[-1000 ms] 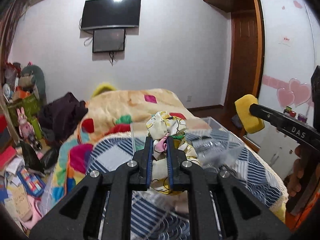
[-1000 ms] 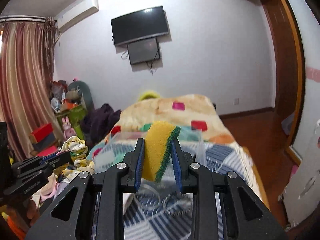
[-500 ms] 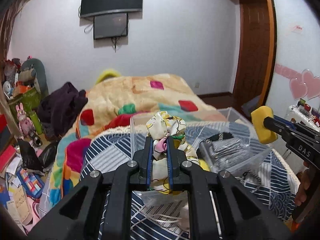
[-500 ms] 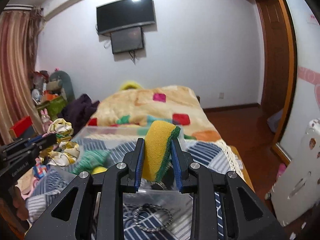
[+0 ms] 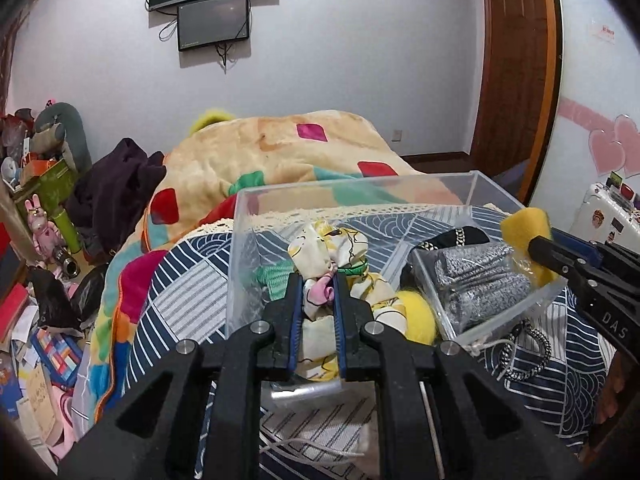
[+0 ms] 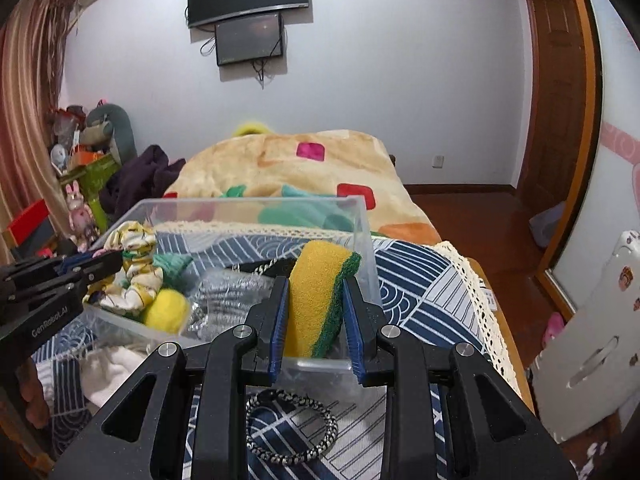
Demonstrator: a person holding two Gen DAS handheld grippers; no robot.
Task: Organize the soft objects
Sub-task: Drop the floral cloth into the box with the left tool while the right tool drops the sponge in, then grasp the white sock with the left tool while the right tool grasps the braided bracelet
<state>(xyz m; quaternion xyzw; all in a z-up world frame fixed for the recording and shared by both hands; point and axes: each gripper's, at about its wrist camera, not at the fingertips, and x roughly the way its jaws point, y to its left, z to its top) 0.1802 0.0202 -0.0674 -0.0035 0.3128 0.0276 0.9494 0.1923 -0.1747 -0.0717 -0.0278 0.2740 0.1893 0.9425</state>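
Observation:
My left gripper (image 5: 317, 282) is shut on a cream patterned cloth (image 5: 326, 248) and holds it over the left side of a clear plastic box (image 5: 236, 264) on the bed. My right gripper (image 6: 316, 284) is shut on a yellow and green sponge (image 6: 316, 280) at the box's near right rim (image 6: 362, 216). Inside the box lie a yellow fluffy ball (image 6: 166, 310), a green knit piece (image 6: 172, 264) and grey sparkly fabric (image 5: 476, 276). The left gripper (image 6: 102, 262) also shows in the right wrist view, and the right gripper (image 5: 536, 246) shows in the left wrist view.
The box stands on a blue-and-white patterned bedspread (image 6: 420, 280). A black-and-white braided ring (image 6: 292, 426) lies in front of the box. A colourful blanket (image 5: 280, 152) covers the far bed. Toys and clutter (image 5: 44, 208) fill the floor at left.
Both grippers have tilted down and moved forward to the clear box. The cloth and the sponge now hang over the box instead of high above the bed.

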